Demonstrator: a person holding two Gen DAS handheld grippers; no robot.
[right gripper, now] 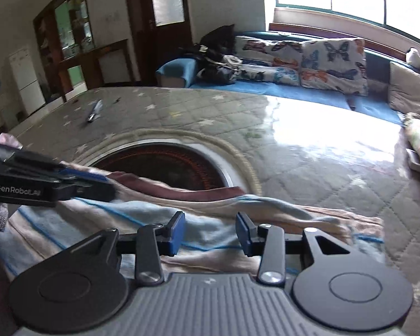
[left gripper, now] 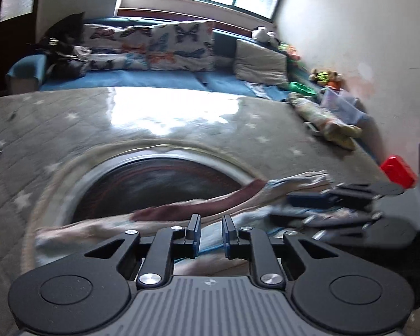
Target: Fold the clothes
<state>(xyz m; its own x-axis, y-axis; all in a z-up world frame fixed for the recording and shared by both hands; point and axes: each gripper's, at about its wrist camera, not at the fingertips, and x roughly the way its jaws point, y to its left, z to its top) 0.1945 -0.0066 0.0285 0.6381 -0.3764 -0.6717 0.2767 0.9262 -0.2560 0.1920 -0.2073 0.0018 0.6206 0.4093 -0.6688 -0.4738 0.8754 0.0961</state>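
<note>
Garment (right gripper: 198,215): pale blue, beige and maroon cloth, lying rumpled across the lower half of both views, on the quilted star-print table cover (right gripper: 308,168); its far edge overlaps the round dark inset (right gripper: 165,165) at frame centre.
Lie of cloth: bunched in soft ridges, not flat; whether any fold is in it cannot be told, so this fits either a piece being spread or one partway folded.
Left gripper (left gripper: 211,233): lower centre of its own view, jaws parted by a narrow gap, cloth seen through the gap but nothing pinched. Low over the garment, likely placed to take an edge.
Right gripper (right gripper: 210,233): lower centre of its view, jaws parted wider, nothing between the pads; poised just above the blue-striped part.
Spacing: the two sit side by side along the near edge, which would suit lifting the cloth evenly.
Blur: cloth and tools smeared in the left view; contact uncertain.
Background: butterfly cushions (right gripper: 333,61) on a blue sofa, upper right.
</note>
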